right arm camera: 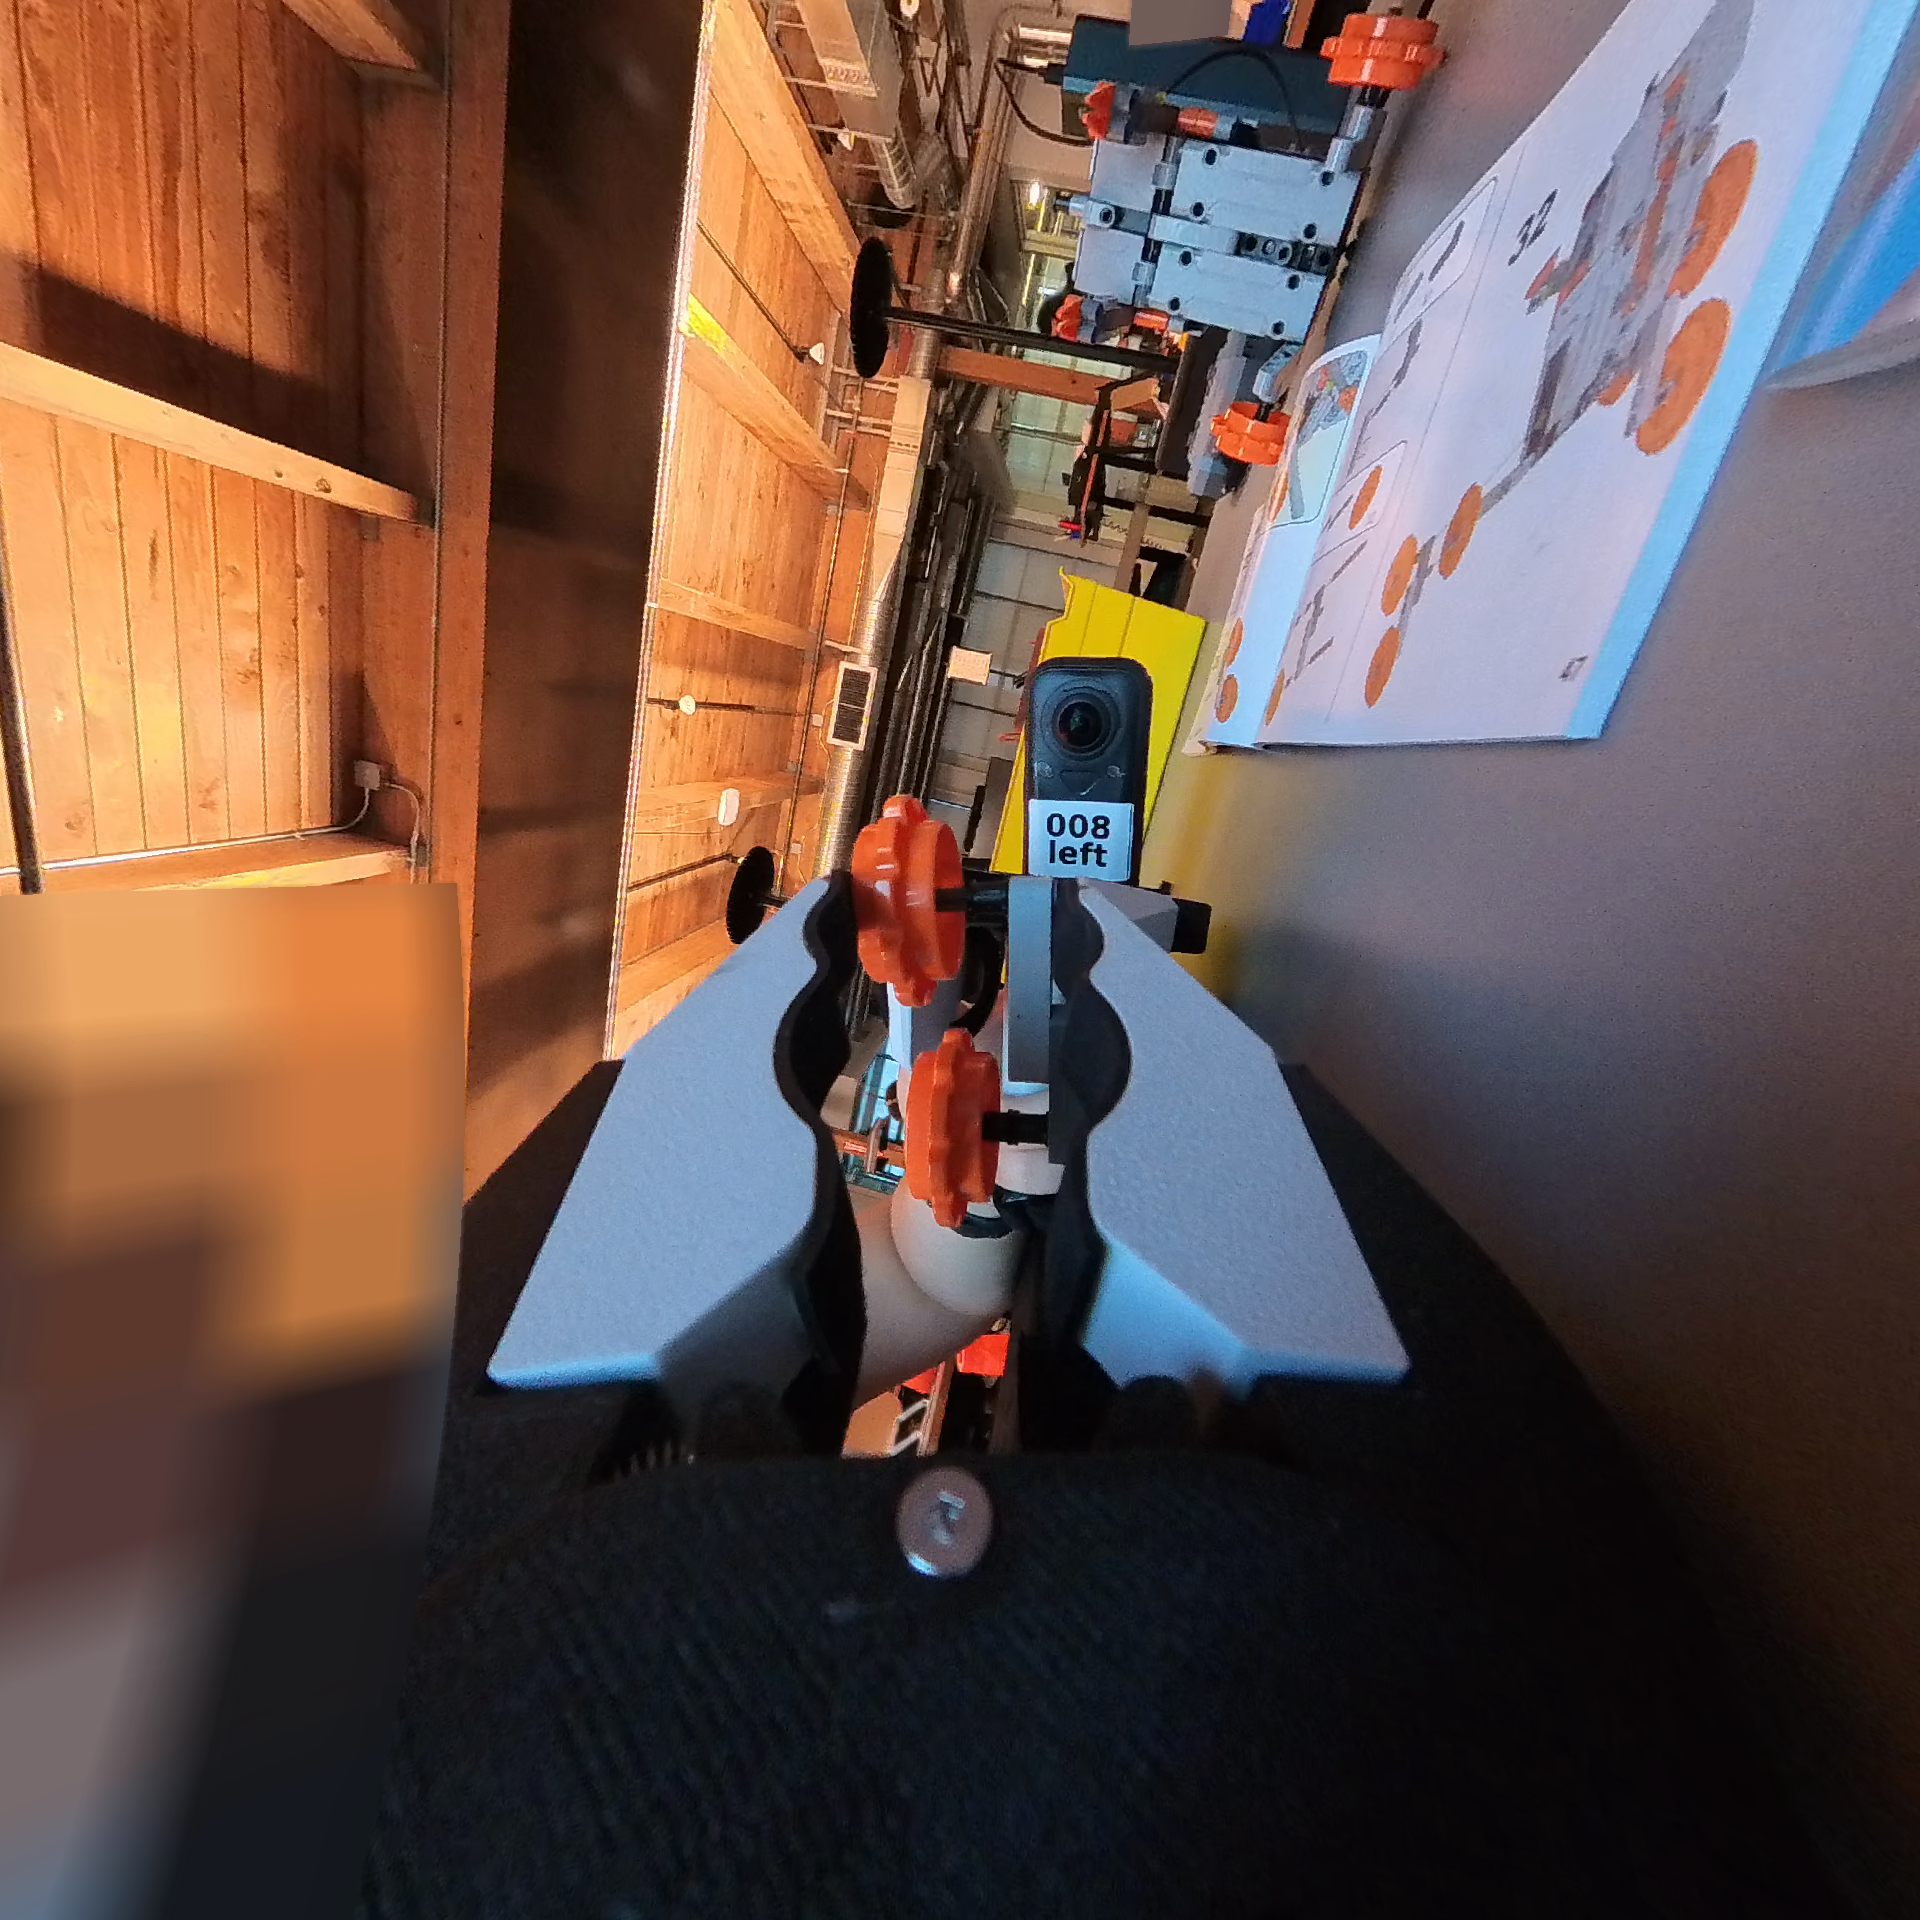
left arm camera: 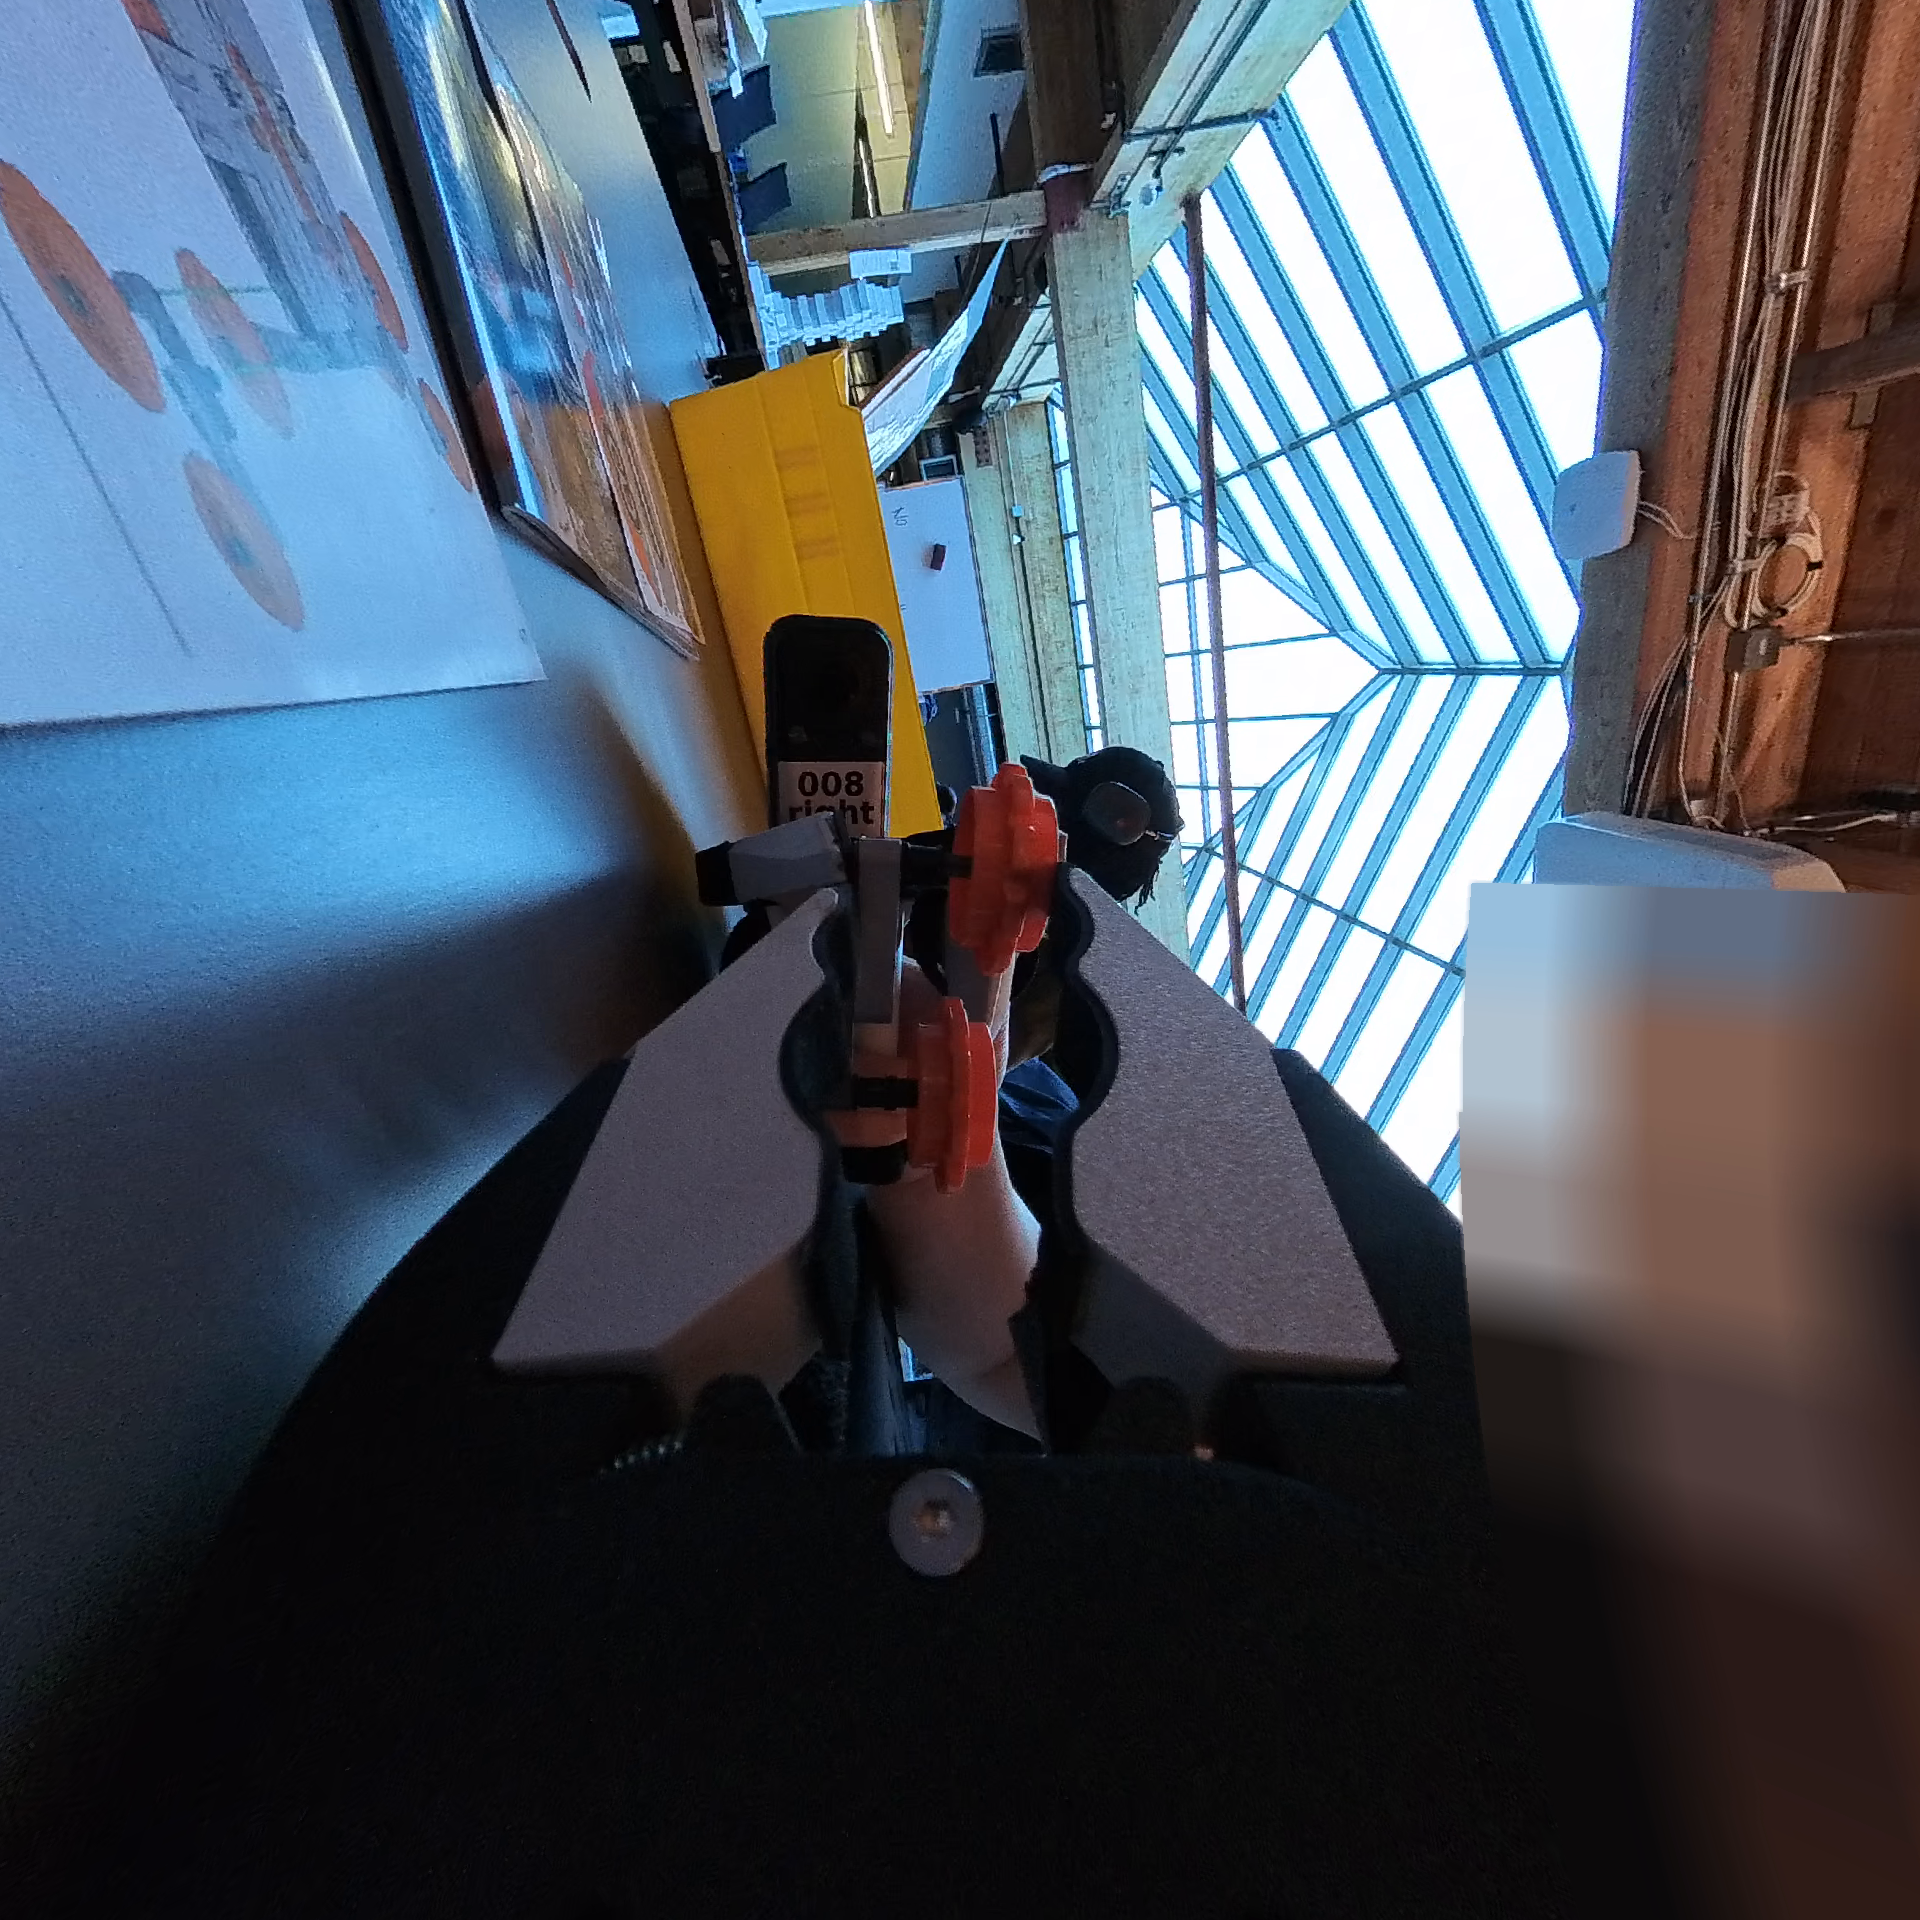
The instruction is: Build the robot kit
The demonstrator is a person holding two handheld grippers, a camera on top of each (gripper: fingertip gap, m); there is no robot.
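A small assembly [left arm camera: 878, 935] of grey beams, black axles and two orange toothed wheels [left arm camera: 1003, 883] hangs in the air between my two grippers, which face each other. My left gripper [left arm camera: 951, 899] has its jaws closed around it: the beam lies against the left finger and the upper wheel against the right finger [left arm camera: 1195, 1143]. My right gripper [right arm camera: 956, 899] clasps the same assembly [right arm camera: 1029, 966] from the other side, with a wheel [right arm camera: 909, 899] at its left finger and the beam at its right. Each view shows the other gripper's camera [right arm camera: 1086, 727] just behind the assembly.
Both views are rolled sideways. An open instruction booklet [right arm camera: 1507, 416] lies on the grey table [right arm camera: 1558, 1039], beside a larger grey and orange build [right arm camera: 1226, 208]. A yellow bin [left arm camera: 800, 540] stands behind. A person [left arm camera: 1112, 821] is far off under a skylight. The grippers are tip to tip, or close to it.
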